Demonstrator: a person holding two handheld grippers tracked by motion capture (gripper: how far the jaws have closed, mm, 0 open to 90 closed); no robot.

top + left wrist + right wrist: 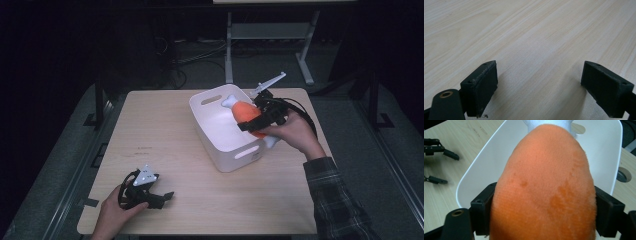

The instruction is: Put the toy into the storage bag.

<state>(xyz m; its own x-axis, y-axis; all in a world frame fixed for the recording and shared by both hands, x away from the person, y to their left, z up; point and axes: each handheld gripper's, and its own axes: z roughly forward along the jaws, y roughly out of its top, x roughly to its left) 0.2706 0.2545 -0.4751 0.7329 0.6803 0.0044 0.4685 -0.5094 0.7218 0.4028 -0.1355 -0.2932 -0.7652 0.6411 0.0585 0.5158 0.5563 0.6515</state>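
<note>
The right claw grips the orange plush drumstick above the white bin, at the bin's 3 o'clock rim. The drumstick's long axis points toward 10 o'clock, bone end leading. The left claw rests open on the table, well apart.

Both grippers black: left gripper has grey three-cornered plate, brass-coloured bush near its jaws; right gripper cabled; sleeve looks dark plaid.

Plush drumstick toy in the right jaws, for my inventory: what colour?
Orange body, white bone end; right gripper view.
</note>
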